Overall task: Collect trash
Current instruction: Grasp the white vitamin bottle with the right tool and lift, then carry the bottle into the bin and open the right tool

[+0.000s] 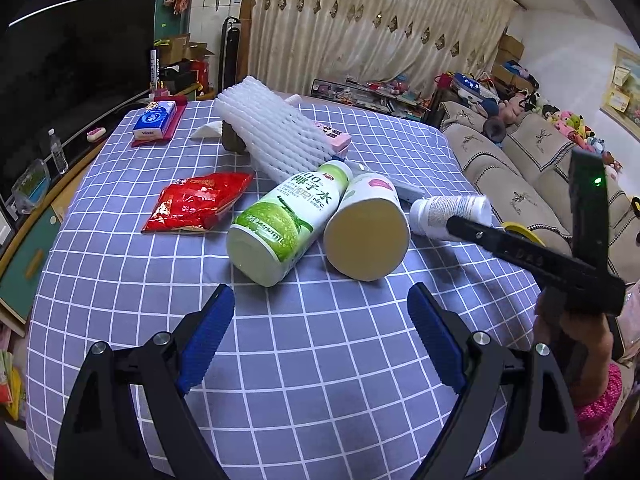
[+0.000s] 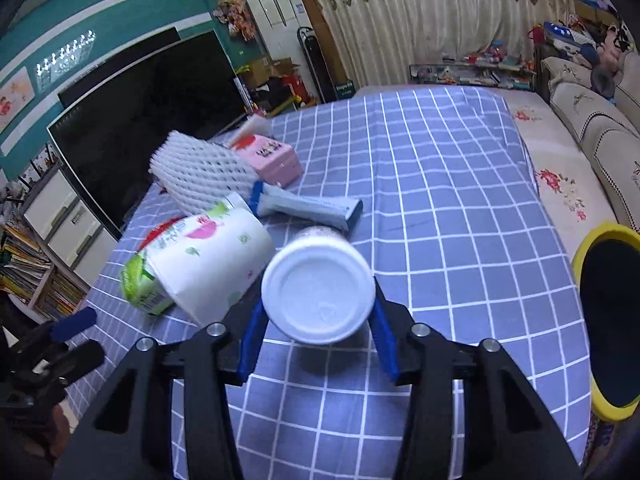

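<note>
right gripper [image 2: 318, 322] clamped on small white bottle [image 2: 319, 290], long axis pointing away along the fingers, base end facing the camera. yellow-rimmed bin [image 2: 600, 320] just right of it, near worktop [image 2: 460, 200] edge. left gripper [image 1: 320, 332] spread wide, empty, facing green bottle [image 1: 286, 220] and paper cup [image 1: 368, 230].
</note>
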The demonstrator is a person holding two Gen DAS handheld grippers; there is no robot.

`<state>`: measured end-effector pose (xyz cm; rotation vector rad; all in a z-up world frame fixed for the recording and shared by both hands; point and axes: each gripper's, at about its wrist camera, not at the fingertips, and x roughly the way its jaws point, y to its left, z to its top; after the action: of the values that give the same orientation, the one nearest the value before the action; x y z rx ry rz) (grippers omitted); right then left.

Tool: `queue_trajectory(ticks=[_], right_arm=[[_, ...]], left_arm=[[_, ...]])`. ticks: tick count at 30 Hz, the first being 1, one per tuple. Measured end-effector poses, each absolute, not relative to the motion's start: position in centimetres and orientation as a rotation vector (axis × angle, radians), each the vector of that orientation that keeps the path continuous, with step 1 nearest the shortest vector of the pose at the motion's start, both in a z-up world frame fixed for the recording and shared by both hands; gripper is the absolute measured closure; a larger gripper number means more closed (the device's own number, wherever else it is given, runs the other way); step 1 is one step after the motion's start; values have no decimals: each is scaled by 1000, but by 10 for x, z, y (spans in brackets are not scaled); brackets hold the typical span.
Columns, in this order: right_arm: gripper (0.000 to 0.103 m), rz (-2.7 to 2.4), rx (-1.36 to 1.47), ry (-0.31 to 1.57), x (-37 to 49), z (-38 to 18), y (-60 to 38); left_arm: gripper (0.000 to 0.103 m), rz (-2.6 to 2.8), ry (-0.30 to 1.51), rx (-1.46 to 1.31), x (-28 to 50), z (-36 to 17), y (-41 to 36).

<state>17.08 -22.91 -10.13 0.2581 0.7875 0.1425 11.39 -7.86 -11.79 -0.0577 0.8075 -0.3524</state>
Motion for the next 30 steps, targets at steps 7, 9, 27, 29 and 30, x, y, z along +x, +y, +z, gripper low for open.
queue_trajectory(ticks=[7,9,27,29,30], right_arm=[[58,168,246,773,164,-90,-226],[58,170,239,780,167,-91,-224],[58,160,240,708,127,-52,-253],[58,147,231,699,119,-46,-259],[58,136,229,694,116,-45,-264]], left_arm=[[16,-359,811,-51,115,-121,-81],[16,-362,814,-50,114,-122,-82],[16,-386,811,-35,114,-123,-93],[16,-394,810,-25,114,-122,-98],[16,-397,810,-22,114,-122,-100]])
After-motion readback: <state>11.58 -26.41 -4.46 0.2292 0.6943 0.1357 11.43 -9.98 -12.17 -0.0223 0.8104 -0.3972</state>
